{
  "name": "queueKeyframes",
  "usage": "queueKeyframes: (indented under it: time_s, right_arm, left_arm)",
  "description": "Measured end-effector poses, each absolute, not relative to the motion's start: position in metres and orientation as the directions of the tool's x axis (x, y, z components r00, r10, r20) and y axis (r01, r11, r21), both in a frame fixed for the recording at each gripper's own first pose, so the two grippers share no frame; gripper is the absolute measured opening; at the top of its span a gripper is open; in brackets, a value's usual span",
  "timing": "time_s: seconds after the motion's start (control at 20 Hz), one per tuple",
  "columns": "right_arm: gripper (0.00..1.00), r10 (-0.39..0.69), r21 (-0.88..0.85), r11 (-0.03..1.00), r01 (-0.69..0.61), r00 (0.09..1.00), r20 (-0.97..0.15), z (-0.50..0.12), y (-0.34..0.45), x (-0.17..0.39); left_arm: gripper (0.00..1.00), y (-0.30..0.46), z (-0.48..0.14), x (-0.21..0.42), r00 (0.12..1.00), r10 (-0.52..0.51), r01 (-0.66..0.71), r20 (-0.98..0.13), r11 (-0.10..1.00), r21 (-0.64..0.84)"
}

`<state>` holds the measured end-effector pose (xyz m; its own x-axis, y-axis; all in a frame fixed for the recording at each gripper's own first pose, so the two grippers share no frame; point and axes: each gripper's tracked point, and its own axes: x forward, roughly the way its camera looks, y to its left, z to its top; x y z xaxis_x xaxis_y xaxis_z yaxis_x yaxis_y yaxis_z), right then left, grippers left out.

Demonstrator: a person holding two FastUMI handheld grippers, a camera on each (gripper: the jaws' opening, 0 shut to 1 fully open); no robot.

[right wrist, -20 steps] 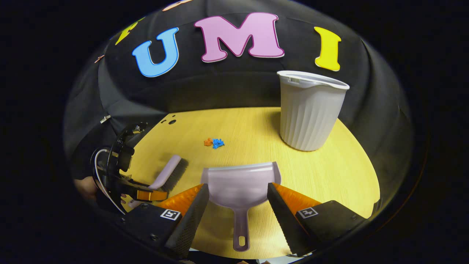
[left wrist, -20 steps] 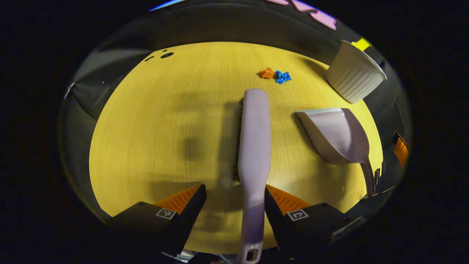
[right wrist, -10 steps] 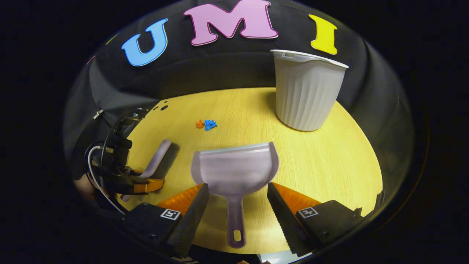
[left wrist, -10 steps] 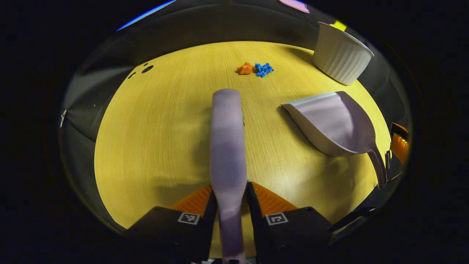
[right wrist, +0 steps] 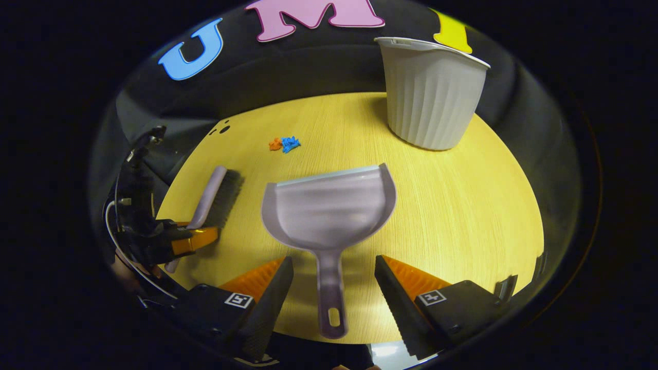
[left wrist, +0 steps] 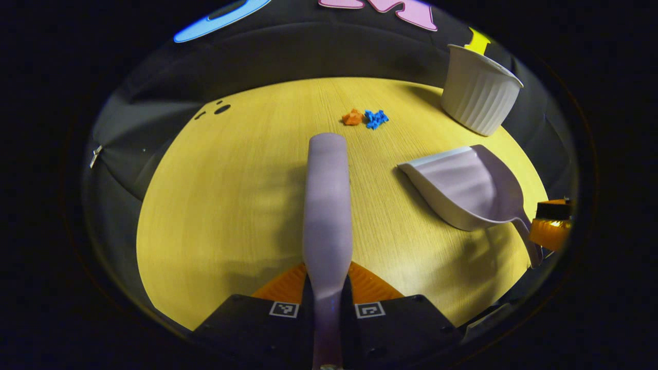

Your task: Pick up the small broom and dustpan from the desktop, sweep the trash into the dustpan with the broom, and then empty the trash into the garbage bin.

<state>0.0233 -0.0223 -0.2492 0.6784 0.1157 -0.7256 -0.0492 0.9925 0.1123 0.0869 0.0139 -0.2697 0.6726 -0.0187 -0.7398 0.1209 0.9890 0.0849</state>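
Observation:
A lilac small broom [left wrist: 327, 205] points away along the yellow desktop, and my left gripper [left wrist: 327, 295] is shut on its handle. In the right gripper view the broom [right wrist: 212, 197] stands on its dark bristles at the left, held by that left gripper [right wrist: 177, 241]. The lilac dustpan [right wrist: 329, 213] lies flat on the desk, its handle [right wrist: 329, 295] running back between the spread fingers of my right gripper [right wrist: 334, 288], which is open and not touching it. Orange and blue paper scraps [right wrist: 284, 144] lie beyond both tools; the same scraps [left wrist: 366, 117] sit ahead of the broom tip.
A white ribbed garbage bin [right wrist: 431, 92] stands upright at the far right of the desk, also seen as the bin [left wrist: 478, 95] in the left gripper view. Small dark holes [left wrist: 218, 109] mark the desk's far left. The desk edge [right wrist: 360, 341] runs just under the dustpan handle.
My left gripper closed on the broom handle and the broom now sits straight. The right gripper drew back and up, so the dustpan shows farther ahead, its handle still between open fingers.

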Motion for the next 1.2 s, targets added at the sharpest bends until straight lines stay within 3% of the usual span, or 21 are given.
queueKeyframes:
  time_s: [0.2, 0.3, 0.35, 0.65, 0.75, 0.95, 1.05, 1.1, 1.2]
  right_arm:
    - [0.99, 0.093, 0.104, 0.994, -0.019, 0.634, -0.768, -0.273, -0.03, 0.02]
    - [0.99, 0.073, 0.1, 0.995, 0.009, 0.614, -0.786, -0.285, -0.033, 0.021]
    - [0.99, 0.067, 0.097, 0.995, 0.016, 0.604, -0.794, -0.289, -0.033, 0.022]
    - [1.0, 0.045, 0.059, 0.998, 0.008, 0.561, -0.826, -0.309, -0.024, 0.036]
    - [1.0, 0.042, 0.055, 0.998, 0.006, 0.564, -0.824, -0.309, -0.022, 0.045]
    - [0.83, -0.015, 0.019, 0.998, 0.057, 0.549, -0.835, -0.312, -0.034, 0.05]
    - [0.54, -0.01, 0.019, 0.999, 0.048, 0.541, -0.841, -0.307, -0.036, 0.049]
    - [0.47, 0.001, 0.023, 0.999, 0.035, 0.533, -0.846, -0.313, -0.035, 0.051]
    - [0.44, 0.039, 0.023, 0.999, -0.036, 0.523, -0.852, -0.31, -0.035, 0.049]
  left_arm:
    - [0.22, 0.031, -0.239, 0.083, 0.727, 0.021, 0.072, -0.686, 0.992, 0.107]
    - [0.29, 0.045, -0.218, 0.08, 0.767, 0.073, 0.049, -0.638, 0.984, 0.172]
    - [0.25, 0.046, -0.212, 0.078, 0.773, 0.074, 0.048, -0.63, 0.983, 0.175]
    - [0.29, 0.071, -0.2, 0.069, 0.762, 0.162, -0.086, -0.627, 0.985, 0.15]
    - [0.25, 0.076, -0.202, 0.065, 0.753, 0.175, -0.118, -0.634, 0.984, 0.132]
    - [0.25, 0.083, -0.206, 0.054, 0.737, 0.195, -0.162, -0.647, 0.981, 0.11]
    - [0.25, 0.081, -0.209, 0.055, 0.732, 0.197, -0.178, -0.652, 0.979, 0.096]
    - [0.25, 0.081, -0.21, 0.056, 0.729, 0.198, -0.182, -0.655, 0.979, 0.093]
    - [0.25, 0.078, -0.214, 0.06, 0.726, 0.188, -0.183, -0.662, 0.98, 0.079]
